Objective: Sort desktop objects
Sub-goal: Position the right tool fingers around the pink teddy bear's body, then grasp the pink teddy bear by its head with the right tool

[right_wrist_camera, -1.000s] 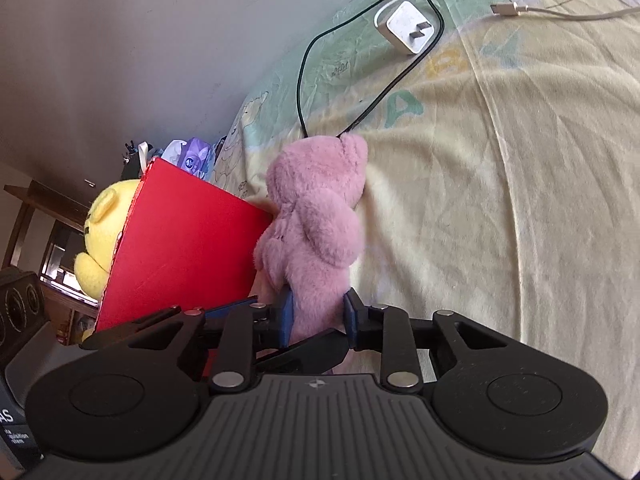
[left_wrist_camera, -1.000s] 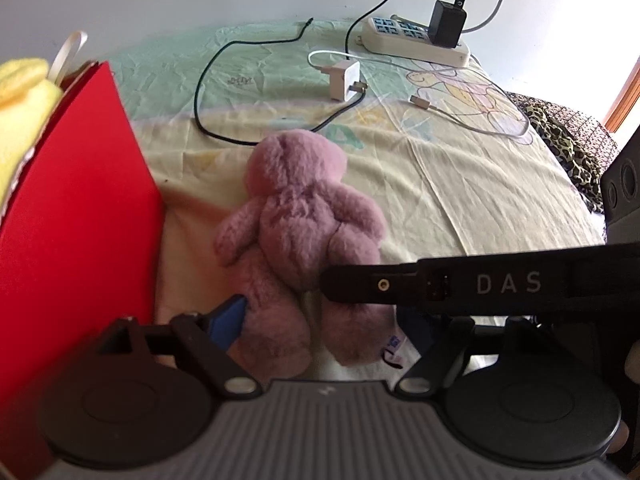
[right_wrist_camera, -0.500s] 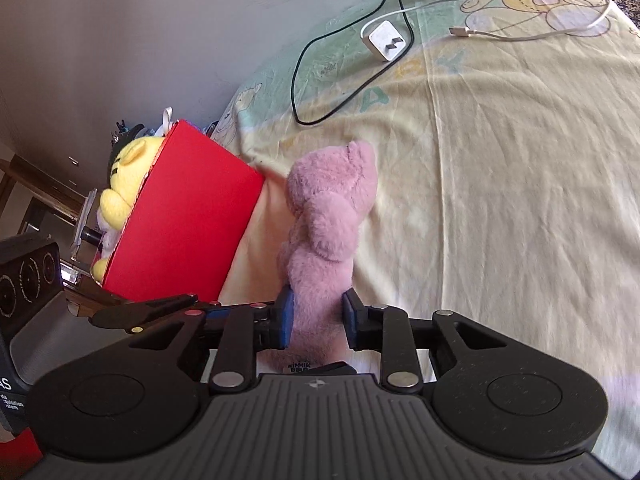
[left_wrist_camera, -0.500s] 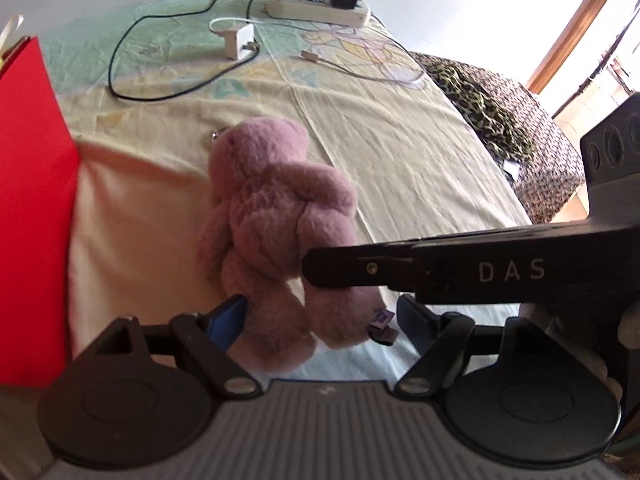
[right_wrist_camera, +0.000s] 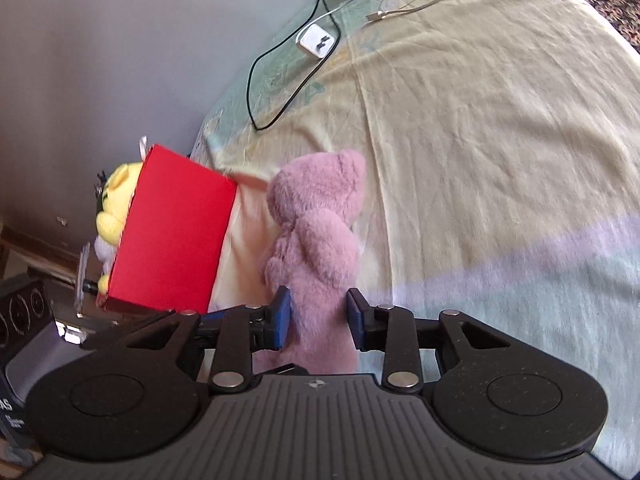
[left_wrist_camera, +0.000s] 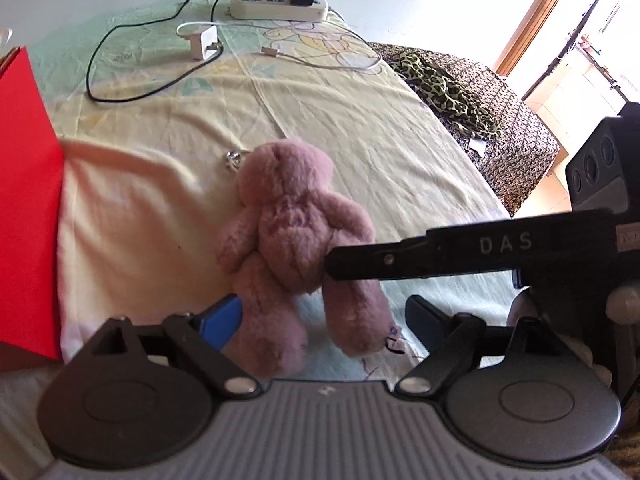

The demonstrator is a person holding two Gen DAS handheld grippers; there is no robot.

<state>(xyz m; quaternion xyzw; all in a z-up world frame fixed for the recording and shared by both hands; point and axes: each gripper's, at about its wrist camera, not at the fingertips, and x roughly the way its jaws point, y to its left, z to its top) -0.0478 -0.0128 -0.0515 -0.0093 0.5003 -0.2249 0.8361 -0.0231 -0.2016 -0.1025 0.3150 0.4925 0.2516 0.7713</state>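
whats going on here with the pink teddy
A person with two handheld grippers is sorting toys on a bedsheet. The right gripper is shut on the pink teddy, around its lower body. The left gripper sits open near its legs. A red box with a yellow plush stands alongside.

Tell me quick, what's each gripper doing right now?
Left gripper: open, fingers either side of the pink plush bear's legs, not squeezing.
Right gripper: shut on the pink plush bear's lower body.

Pink plush bear, red box
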